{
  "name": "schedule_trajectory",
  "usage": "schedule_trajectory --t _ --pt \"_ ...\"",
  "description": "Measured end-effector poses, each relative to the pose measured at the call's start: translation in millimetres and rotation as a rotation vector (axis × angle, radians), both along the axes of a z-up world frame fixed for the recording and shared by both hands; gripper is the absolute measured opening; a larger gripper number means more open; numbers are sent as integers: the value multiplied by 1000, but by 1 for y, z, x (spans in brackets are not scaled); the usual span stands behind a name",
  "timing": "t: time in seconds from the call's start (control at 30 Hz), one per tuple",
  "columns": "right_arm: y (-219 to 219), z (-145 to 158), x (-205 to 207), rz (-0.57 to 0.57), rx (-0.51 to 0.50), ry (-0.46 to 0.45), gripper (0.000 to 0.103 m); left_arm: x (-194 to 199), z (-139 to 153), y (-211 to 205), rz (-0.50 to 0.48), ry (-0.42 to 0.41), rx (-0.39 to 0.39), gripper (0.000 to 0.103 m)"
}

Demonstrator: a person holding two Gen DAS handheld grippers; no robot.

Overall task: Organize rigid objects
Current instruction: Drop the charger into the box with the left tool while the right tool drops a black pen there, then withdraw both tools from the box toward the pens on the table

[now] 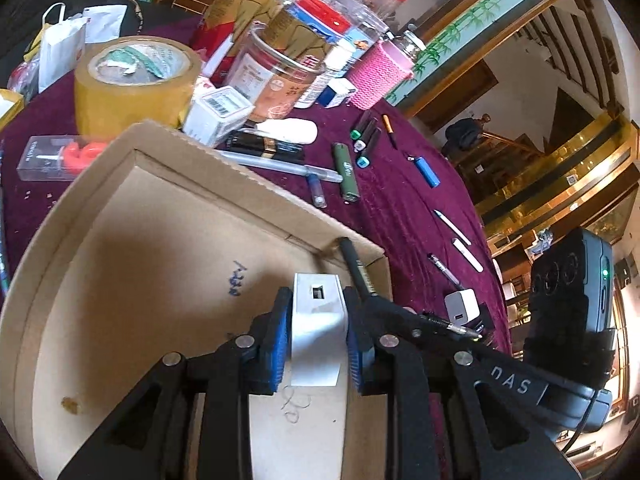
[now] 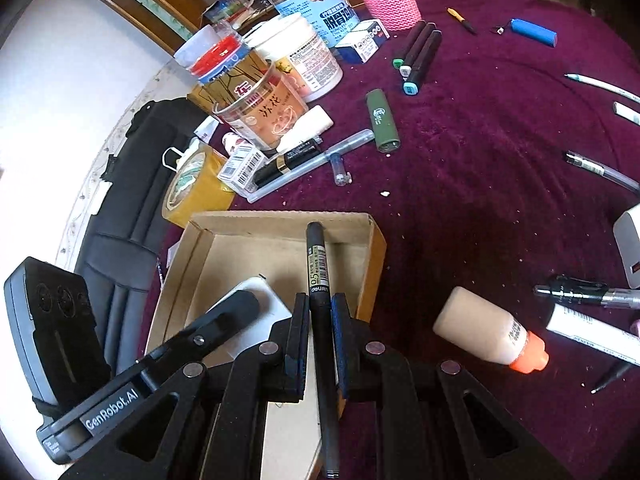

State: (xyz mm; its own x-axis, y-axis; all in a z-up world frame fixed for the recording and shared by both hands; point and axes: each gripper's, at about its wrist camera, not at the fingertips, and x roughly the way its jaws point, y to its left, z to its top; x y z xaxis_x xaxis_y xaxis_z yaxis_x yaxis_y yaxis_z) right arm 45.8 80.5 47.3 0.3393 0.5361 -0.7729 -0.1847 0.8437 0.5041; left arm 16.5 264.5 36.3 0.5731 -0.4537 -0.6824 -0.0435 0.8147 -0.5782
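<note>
An open cardboard box lies on the purple tablecloth; it also shows in the right wrist view. My left gripper is shut on a white charger and holds it over the box floor. My right gripper is shut on a black pen, its tip over the box's far wall. The pen shows in the left wrist view beside the charger. The left gripper and charger appear in the right wrist view, left of the pen.
Loose on the cloth: green lighter, markers, blue lighter, several pens, a beige bottle, another white charger. Tape roll, jars and a pink cup crowd behind the box.
</note>
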Motion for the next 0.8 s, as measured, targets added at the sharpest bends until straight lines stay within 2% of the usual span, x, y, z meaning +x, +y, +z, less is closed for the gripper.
schedule_trajectory --t 0.03,0.1,0.13,0.2,0.33,0.4,0.47,0.63,0.8 --pt "0 0 1 2 -6 -4 14 1 1 -1 -2 -7 -5 32" --pt "2 1 1 -5 -23 -15 14 2 4 -3 11 -27 -12 50" --pt "1 2 0 -16 -31 -22 15 2 6 -1 25 -37 -14 54" --pt "0 2 0 -20 -21 -27 16 2 9 1 36 -48 -29 69" --pt "-2 9 -4 -10 -35 -68 21 -2 10 7 62 -44 -40 71" --pt "-6 15 -9 -10 -29 -94 29 -7 8 12 85 -35 -56 76" --pt "-11 19 -13 -22 -40 -117 43 -13 3 16 113 -22 -80 77" --pt "-31 22 -25 -39 -48 -154 44 -24 -15 18 141 39 -112 77" --pt "-59 16 -37 -74 -26 -133 44 -34 -12 14 164 39 -100 77"
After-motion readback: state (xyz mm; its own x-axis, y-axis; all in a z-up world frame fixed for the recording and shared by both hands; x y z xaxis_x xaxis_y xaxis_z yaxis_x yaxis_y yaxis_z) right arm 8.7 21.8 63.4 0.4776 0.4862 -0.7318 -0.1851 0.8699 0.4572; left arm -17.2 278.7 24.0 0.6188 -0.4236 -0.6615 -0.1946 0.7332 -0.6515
